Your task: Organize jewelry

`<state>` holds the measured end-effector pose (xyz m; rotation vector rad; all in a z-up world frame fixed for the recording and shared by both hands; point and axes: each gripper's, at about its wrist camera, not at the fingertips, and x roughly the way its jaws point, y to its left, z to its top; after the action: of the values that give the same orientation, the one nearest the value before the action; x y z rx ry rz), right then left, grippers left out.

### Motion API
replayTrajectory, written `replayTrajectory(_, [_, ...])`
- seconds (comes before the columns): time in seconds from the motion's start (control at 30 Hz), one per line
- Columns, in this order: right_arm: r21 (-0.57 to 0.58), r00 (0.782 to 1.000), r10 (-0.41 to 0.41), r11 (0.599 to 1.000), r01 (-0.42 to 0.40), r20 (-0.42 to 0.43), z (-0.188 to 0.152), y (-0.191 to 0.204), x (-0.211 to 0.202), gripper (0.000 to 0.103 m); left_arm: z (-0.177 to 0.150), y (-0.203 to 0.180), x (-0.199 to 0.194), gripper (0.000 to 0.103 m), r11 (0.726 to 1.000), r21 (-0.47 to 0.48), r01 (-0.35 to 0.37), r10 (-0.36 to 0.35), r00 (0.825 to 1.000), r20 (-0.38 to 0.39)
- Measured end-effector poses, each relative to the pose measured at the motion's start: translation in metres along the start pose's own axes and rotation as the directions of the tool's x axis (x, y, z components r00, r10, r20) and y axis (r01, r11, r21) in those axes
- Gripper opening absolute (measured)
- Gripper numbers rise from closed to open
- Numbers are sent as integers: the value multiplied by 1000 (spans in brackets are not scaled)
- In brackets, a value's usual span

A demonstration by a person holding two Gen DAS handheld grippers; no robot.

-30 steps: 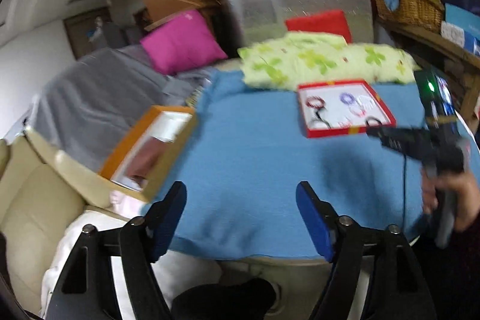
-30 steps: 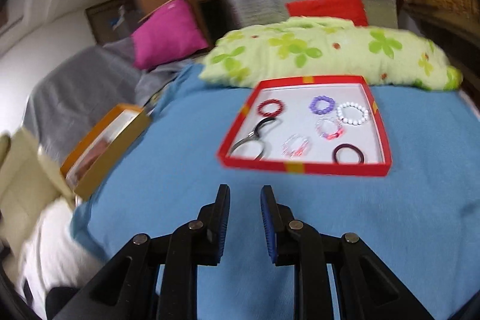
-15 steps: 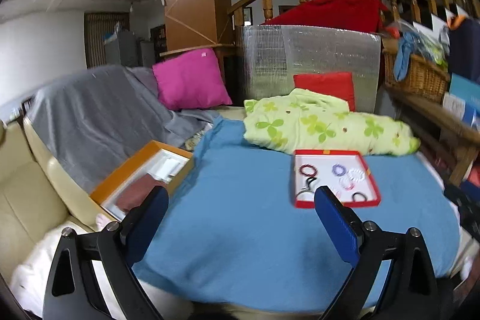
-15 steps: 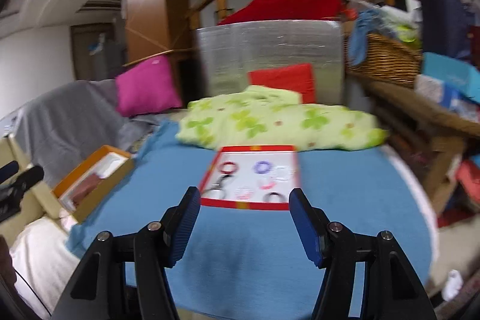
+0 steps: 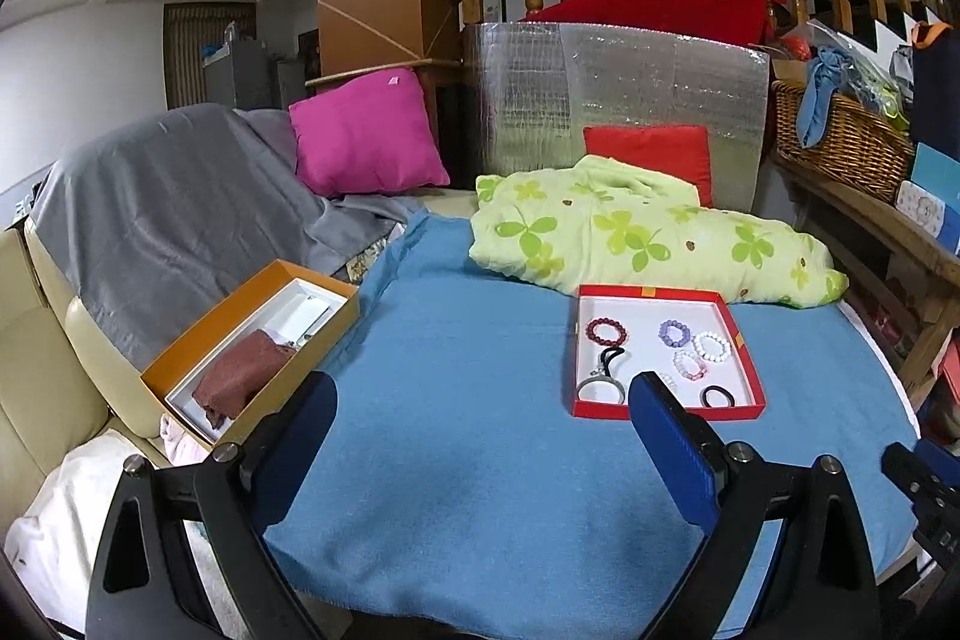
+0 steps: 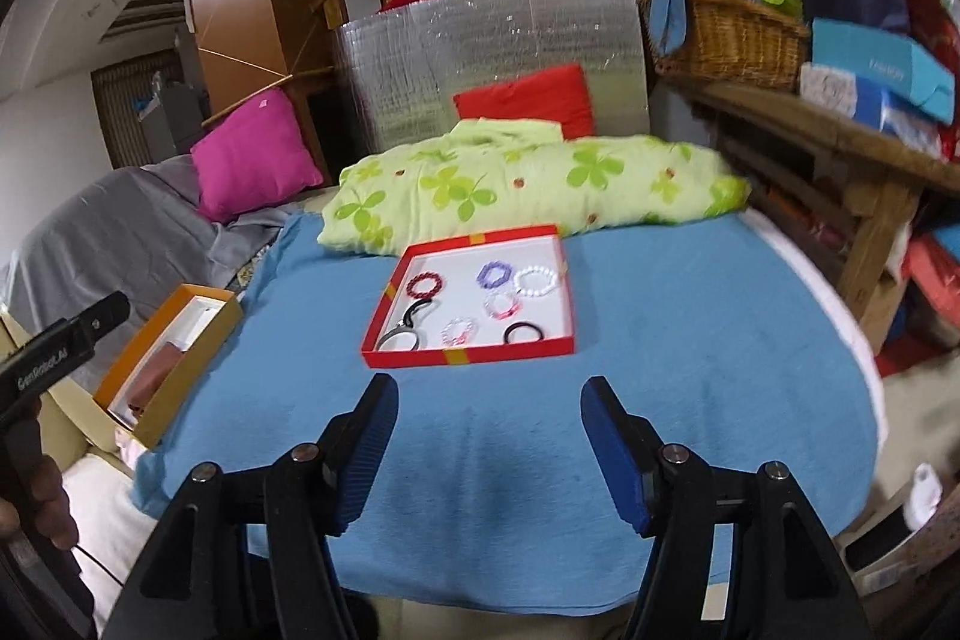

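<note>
Blue fleece blanket [image 6: 660, 340] covers the round table; on it lies a shallow red cardboard tray [image 6: 468, 357] holding beaded bracelets: dark red [image 6: 425, 285], purple [image 6: 493, 273], white [image 6: 536, 280]. From the right gripper [image 6: 489, 451], whose jaws are spread wide and empty, the tray sits at twelve o'clock. An orange box [image 5: 204, 340] lies at ten o'clock of the left gripper [image 5: 480, 436], likewise released and empty.

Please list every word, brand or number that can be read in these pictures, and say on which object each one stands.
"GenRobot.AI": on the black body of the left gripper, seen in the right wrist view.
Blue box on the wooden shelf: pale print, too blurred to read.
Nothing else is legible.
</note>
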<state>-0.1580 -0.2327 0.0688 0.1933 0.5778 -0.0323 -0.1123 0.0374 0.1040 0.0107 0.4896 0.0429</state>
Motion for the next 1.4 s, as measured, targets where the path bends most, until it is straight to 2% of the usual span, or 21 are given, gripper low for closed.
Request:
replayTrajectory(0.13, [21,998,62,998,-62,-22,3,-1,10,74,0,-3,-9,98,1000,5,-5,5,1000,8])
replayTrajectory(0.37, [-7,998,67,998,-67,-9,6,3,10,79,0,-7,-15,98,999,19,-44,44,999,4])
replayTrajectory(0.77, [-87,1000,12,996,-11,13,9,5,1,80,2,-17,-27,98,998,5,-56,56,998,32])
replayTrajectory(0.93, [-92,1000,15,996,-14,13,7,3,1,80,2,-24,-24,98,998,40,-40,40,999,7])
replayTrajectory(1.4, [-112,1000,-16,994,18,20,7,2,2,80,-1,-28,-13,98,999,46,-29,29,1000,-12])
